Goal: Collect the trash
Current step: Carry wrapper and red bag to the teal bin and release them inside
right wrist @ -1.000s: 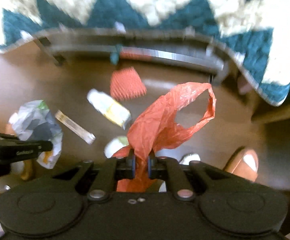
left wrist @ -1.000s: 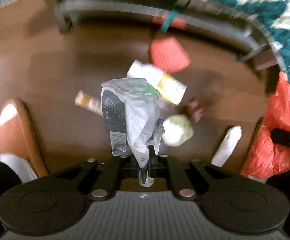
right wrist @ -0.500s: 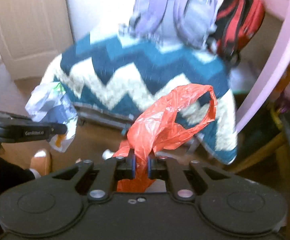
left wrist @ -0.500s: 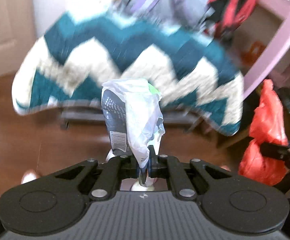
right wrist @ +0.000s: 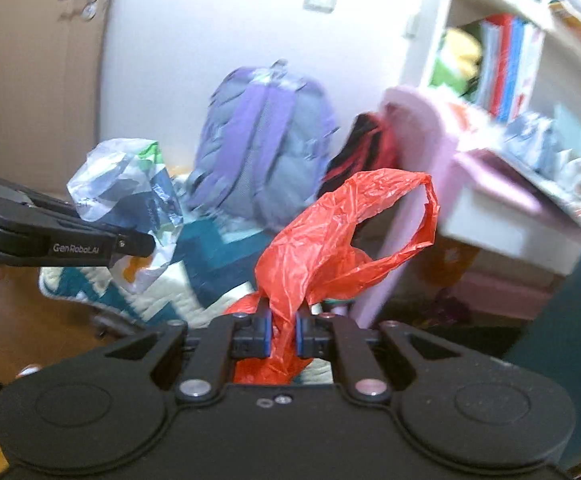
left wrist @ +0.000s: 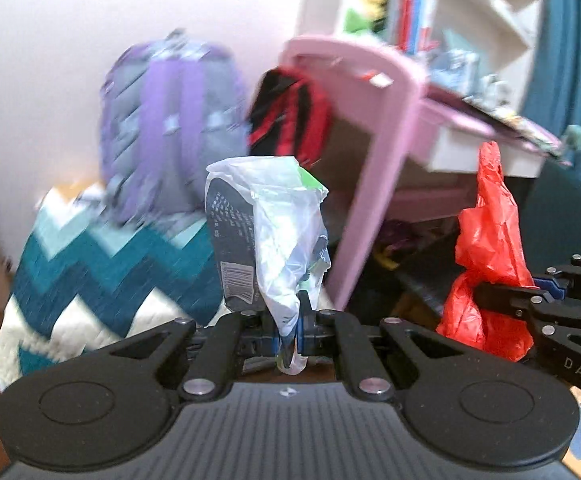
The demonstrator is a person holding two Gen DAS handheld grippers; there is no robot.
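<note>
My left gripper (left wrist: 288, 330) is shut on a crumpled clear plastic wrapper (left wrist: 278, 240) with a dark printed panel and a green patch; it stands up above the jaws. From the right wrist view the same wrapper (right wrist: 126, 196) hangs from the left gripper (right wrist: 138, 244) at the left. My right gripper (right wrist: 282, 332) is shut on a red plastic bag (right wrist: 342, 236), whose handle loop stands open above the jaws. In the left wrist view that red bag (left wrist: 490, 240) hangs from the right gripper (left wrist: 490, 292) at the far right. Both grippers are held high, side by side.
Ahead stand a purple backpack (right wrist: 262, 144), a red-and-black backpack (left wrist: 290, 116), a pink chair or desk frame (left wrist: 386, 140) and a white bookshelf (right wrist: 502, 52). A teal-and-white zigzag blanket (left wrist: 102, 276) lies below. A door (right wrist: 38, 80) is at the left.
Both grippers rose from over the wooden floor and tilted upward. The floor litter has dropped out of sight; backpacks, chair and shelf came into view. Both grips are unchanged.
</note>
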